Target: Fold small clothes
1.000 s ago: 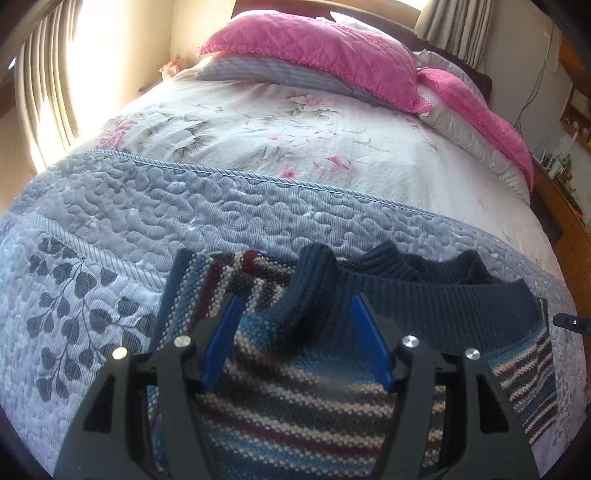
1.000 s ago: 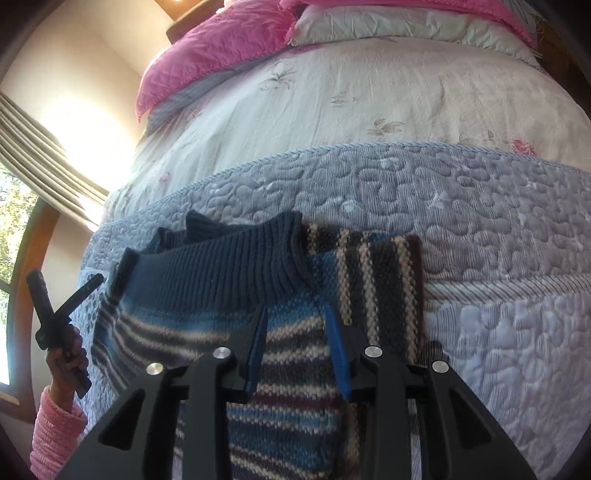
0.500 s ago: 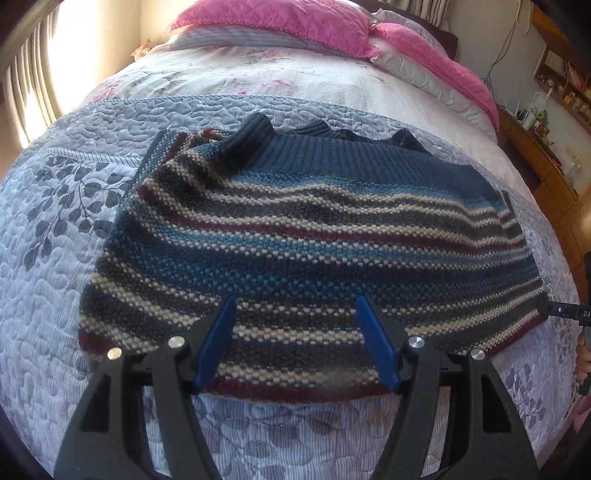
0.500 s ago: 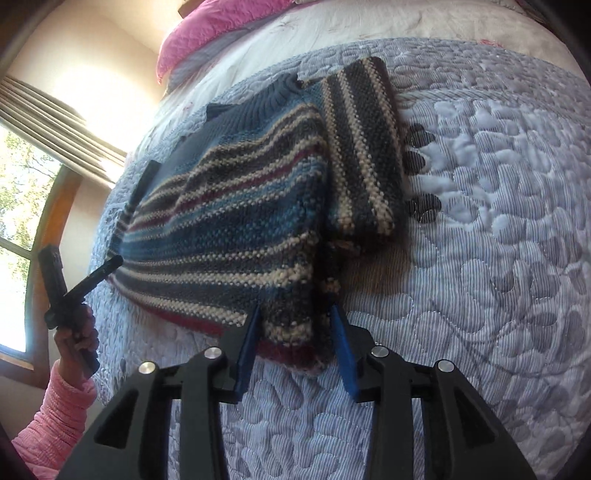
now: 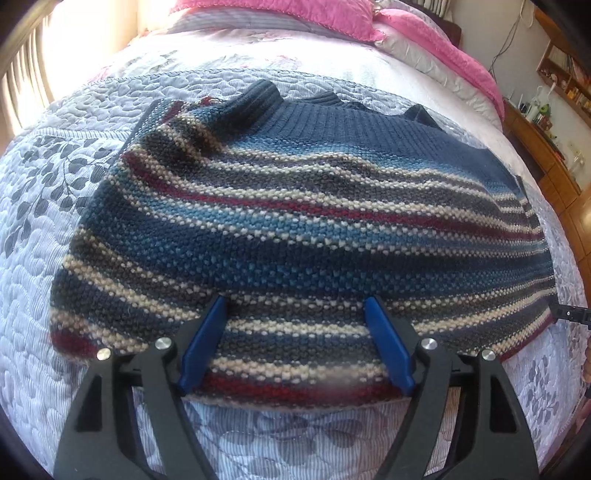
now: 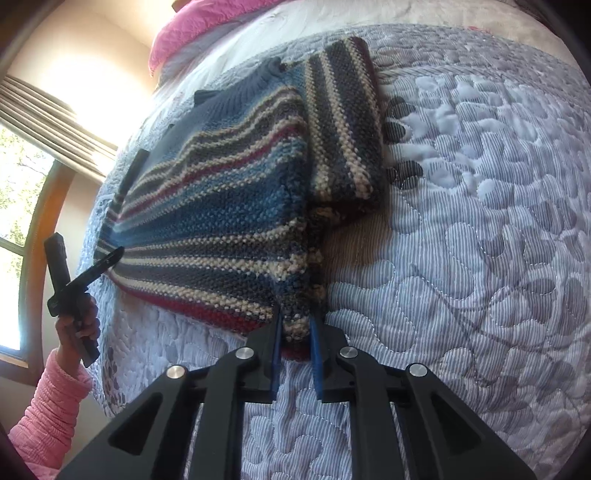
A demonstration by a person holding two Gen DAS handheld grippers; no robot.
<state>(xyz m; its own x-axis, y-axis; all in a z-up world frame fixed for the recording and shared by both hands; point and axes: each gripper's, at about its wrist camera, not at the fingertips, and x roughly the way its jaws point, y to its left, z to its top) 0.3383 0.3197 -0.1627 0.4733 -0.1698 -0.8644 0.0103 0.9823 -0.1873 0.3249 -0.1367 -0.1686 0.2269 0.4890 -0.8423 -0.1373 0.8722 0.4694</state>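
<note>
- Curtains (image 6: pixel 55 122) and a window (image 6: pixel 22 192) stand at the far left of the right wrist view, with a pink sleeve (image 6: pixel 51 417) low in that corner.
- The left gripper (image 5: pixel 295 306) hangs over the near hem of the sweater (image 5: pixel 295 221), its blue fingers (image 5: pixel 207 332) spread wide with nothing between them.
- The sweater lies flat on the quilt (image 5: pixel 37 258), striped in blue, cream and red, its navy ribbed collar on the far side and one sleeve folded across at the far left.
- The right gripper (image 6: pixel 295 325) pinches the sweater's near corner, fingers close together with knit between them.
- Pink pillows (image 5: pixel 280 14) lie at the head of the bed; wooden furniture (image 5: pixel 554 147) stands at the far right.
</note>
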